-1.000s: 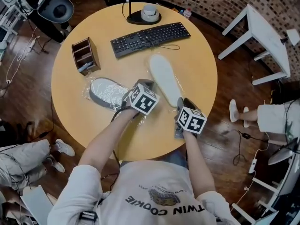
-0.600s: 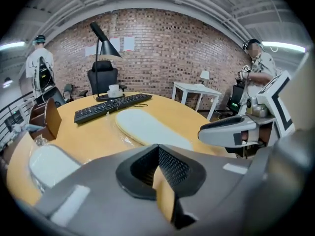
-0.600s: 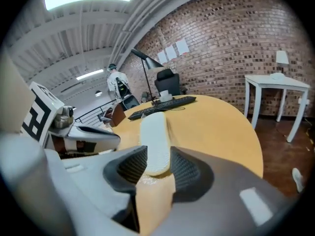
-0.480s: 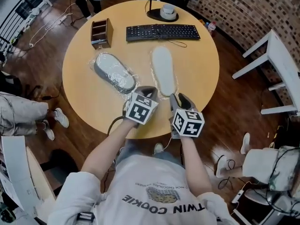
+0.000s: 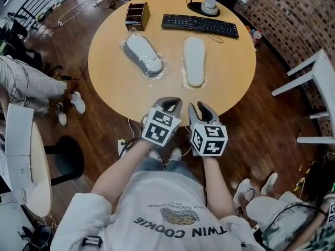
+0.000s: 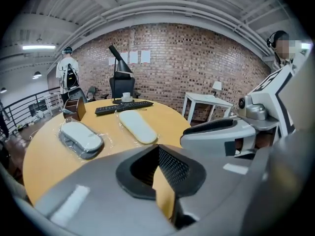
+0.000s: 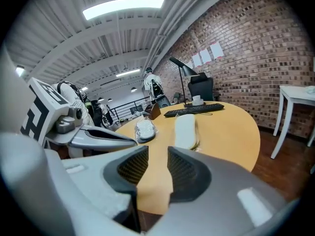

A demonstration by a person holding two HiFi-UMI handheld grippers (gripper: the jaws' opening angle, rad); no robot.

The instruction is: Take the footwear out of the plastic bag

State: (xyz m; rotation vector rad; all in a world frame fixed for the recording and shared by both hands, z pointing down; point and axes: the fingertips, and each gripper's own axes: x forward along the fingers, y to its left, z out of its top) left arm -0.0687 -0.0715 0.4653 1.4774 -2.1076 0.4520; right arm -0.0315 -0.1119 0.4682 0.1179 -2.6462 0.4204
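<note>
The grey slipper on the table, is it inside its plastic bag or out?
Inside. Shiny, crinkly clear plastic wraps all around the grey slipper and spreads onto the table.

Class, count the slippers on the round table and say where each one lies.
2. A grey slipper wrapped in clear plastic lies near the wooden box; a pale slipper lies beside it, nearer the keyboard. None seems hidden.
</note>
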